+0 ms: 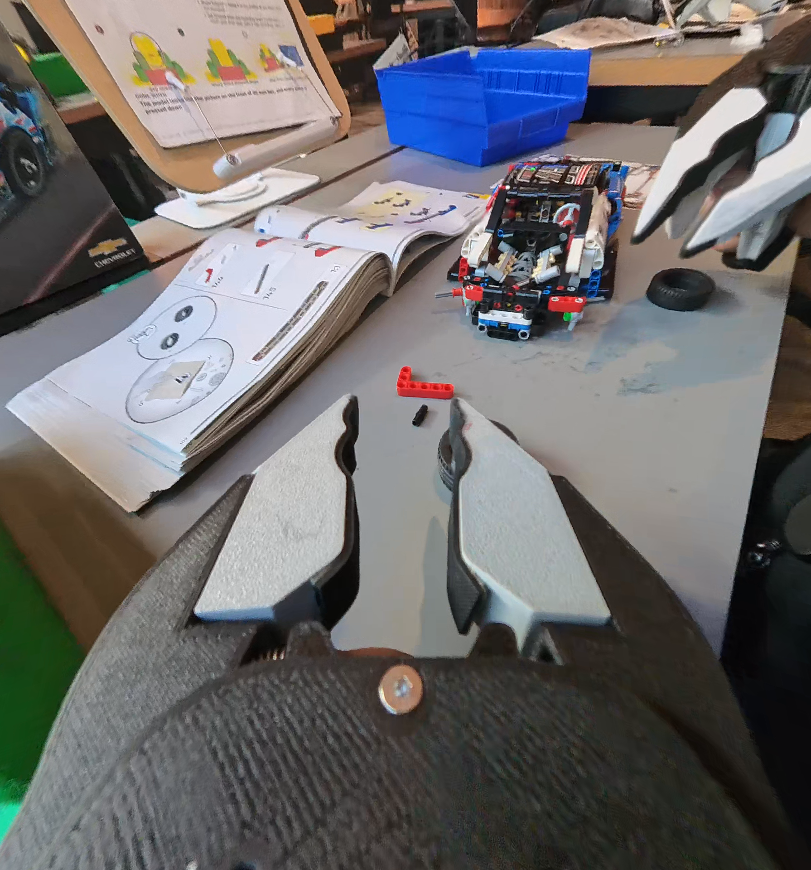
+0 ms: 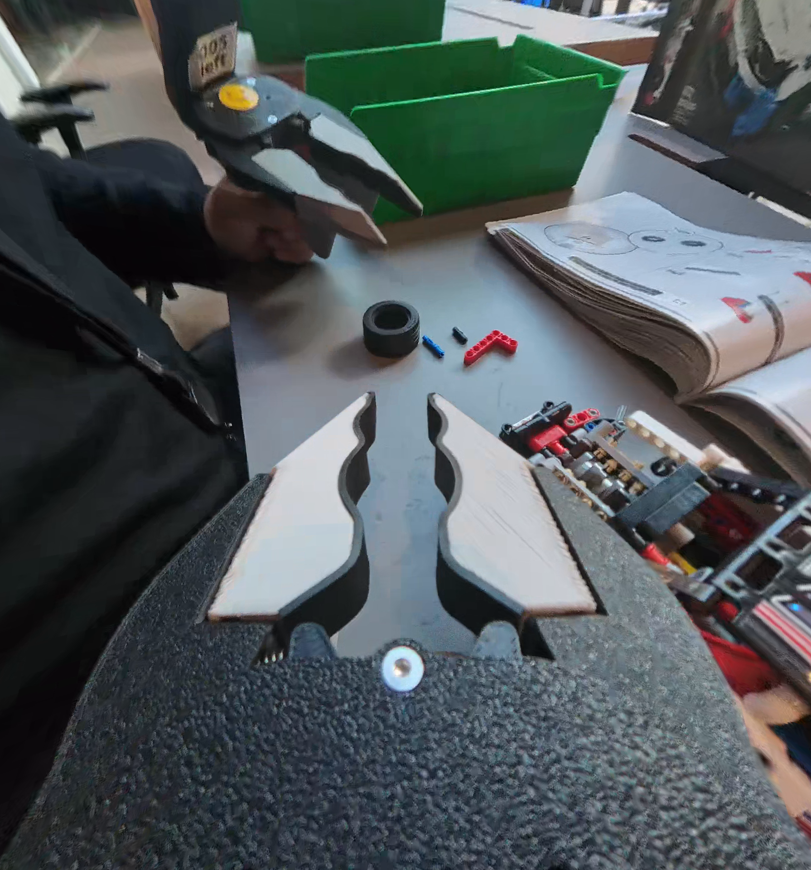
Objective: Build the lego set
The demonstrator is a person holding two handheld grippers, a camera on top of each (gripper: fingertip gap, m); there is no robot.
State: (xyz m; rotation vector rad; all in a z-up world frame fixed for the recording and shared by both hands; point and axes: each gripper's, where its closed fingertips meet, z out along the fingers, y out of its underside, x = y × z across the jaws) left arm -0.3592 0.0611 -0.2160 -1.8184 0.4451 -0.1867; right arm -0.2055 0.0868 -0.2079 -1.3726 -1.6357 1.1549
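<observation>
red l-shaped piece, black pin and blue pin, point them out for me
red L-shaped piece (image 2: 490,347): right wrist view, at its corner bend.
black pin (image 2: 459,335): right wrist view, mid-shaft.
blue pin (image 2: 433,347): right wrist view, mid-shaft.

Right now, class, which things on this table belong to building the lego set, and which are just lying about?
Belong to the job:
car model
red L-beam
black pin
blue pin
two tyres
open manual
left gripper and right gripper, both open and empty

Just lying about:
blue bin
green bin
set box
sheet stand
</observation>
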